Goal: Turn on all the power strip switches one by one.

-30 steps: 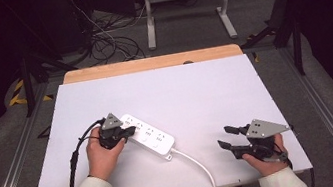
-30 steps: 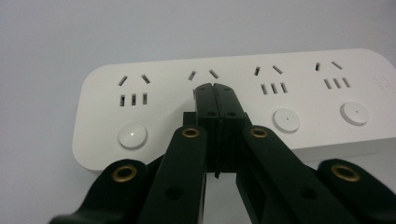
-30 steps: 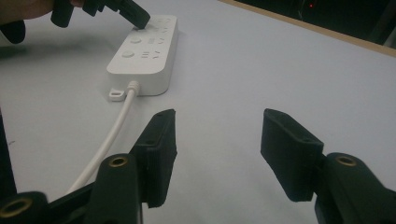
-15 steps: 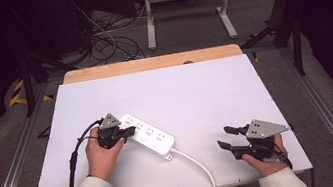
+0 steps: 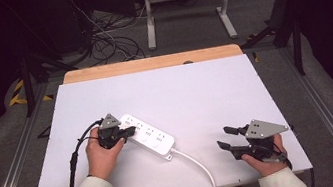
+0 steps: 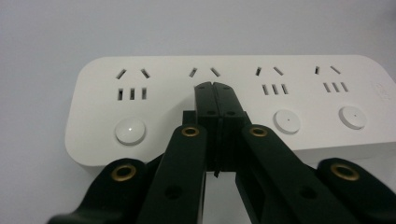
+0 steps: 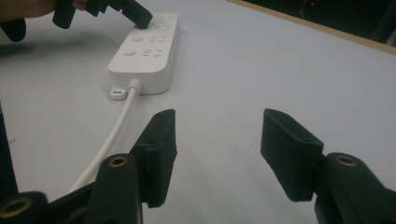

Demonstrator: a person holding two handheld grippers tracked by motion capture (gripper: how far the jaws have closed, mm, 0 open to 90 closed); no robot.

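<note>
The left claw (image 6: 215,87), pressed together into one tip, was set on the power strip (image 5: 149,140), seemingly to press a button; the right claw (image 5: 226,136), spread, was kept well clear.

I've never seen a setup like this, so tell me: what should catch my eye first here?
A white power strip lies on the white table, left of middle, its cord trailing off the near edge. The left hand-held gripper, jaws shut, rests its tips on the strip's second switch from the end. The right hand-held gripper sits apart at the near right, jaws open and empty.
</note>
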